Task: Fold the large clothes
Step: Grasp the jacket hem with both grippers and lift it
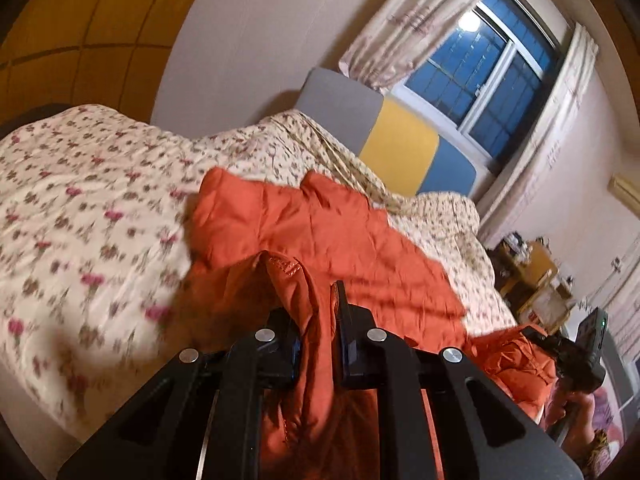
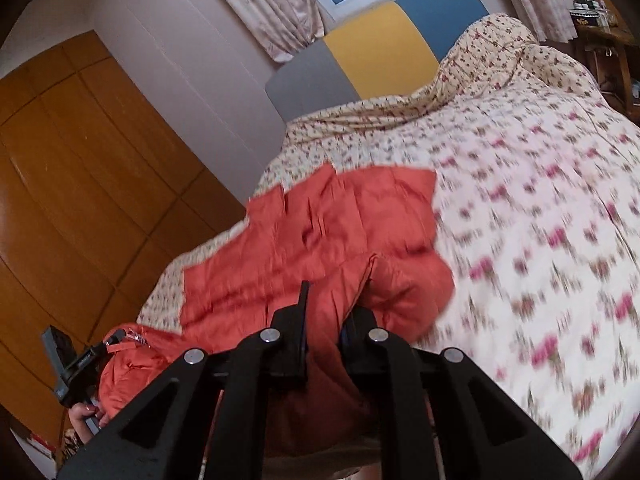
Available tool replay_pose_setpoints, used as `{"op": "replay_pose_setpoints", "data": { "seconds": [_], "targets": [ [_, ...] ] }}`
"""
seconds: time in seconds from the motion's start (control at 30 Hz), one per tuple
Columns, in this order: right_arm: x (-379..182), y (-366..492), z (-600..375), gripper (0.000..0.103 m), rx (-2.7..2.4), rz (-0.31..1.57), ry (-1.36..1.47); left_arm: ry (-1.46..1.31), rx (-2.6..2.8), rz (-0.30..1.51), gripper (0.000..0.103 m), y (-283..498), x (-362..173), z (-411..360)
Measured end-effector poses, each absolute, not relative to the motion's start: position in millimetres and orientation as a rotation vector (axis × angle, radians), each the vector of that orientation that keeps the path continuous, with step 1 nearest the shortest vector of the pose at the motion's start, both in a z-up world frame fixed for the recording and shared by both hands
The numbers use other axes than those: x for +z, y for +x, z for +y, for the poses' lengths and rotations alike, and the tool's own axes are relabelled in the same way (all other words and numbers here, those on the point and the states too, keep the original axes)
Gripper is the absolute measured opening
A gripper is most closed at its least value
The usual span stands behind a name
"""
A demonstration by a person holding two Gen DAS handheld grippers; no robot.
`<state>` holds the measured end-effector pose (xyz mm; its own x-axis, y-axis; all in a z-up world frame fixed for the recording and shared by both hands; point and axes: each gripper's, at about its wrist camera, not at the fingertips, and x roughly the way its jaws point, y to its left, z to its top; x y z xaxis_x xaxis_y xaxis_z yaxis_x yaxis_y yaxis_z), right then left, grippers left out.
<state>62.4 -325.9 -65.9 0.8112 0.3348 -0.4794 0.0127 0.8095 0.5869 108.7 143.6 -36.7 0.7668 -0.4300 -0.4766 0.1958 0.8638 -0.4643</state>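
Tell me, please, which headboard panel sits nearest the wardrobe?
The grey panel; the yellow panel is in the middle and the blue panel is farthest from the wardrobe.

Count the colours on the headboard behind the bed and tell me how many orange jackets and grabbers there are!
Headboard panels: 3, grey, yellow, blue
Orange jacket: 1
Grippers: 2, left gripper and right gripper, each shut on the jacket
Total: 6

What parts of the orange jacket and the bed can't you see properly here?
- Left wrist view: the orange jacket has its near end hidden behind the left gripper.
- Right wrist view: the right gripper covers the jacket's near edge.
- Both views: motion blur smears the flowered bedspread.
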Motion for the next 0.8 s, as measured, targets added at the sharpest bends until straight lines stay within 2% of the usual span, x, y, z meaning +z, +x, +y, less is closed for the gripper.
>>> {"op": "replay_pose_setpoints", "data": {
  "seconds": [0.23, 0.5, 0.6, 0.67, 0.77, 0.8],
  "targets": [
    [-72, 134, -342, 0.011, 0.145, 0.626, 0.671, -0.539, -0.310, 0.651, 0.013, 180, -41, 159],
    [-119, 213, -355, 0.011, 0.099, 0.715, 0.764, -0.493, -0.268, 0.724, 0.013, 256, -65, 146],
    [-132, 233, -358, 0.020, 0.104, 0.709, 0.812, -0.501, -0.245, 0.760, 0.013, 281, -79, 142],
    [-138, 242, -359, 0.035, 0.109, 0.687, 0.833, -0.500, -0.233, 0.784, 0.013, 294, -85, 140],
    [-142, 250, -360, 0.056, 0.106, 0.665, 0.858, -0.550, -0.222, 0.799, 0.019, 307, -92, 144],
    [-144, 251, -361, 0.059, 0.107, 0.649, 0.867, -0.579, -0.222, 0.807, 0.022, 310, -95, 147]
  ]
}}
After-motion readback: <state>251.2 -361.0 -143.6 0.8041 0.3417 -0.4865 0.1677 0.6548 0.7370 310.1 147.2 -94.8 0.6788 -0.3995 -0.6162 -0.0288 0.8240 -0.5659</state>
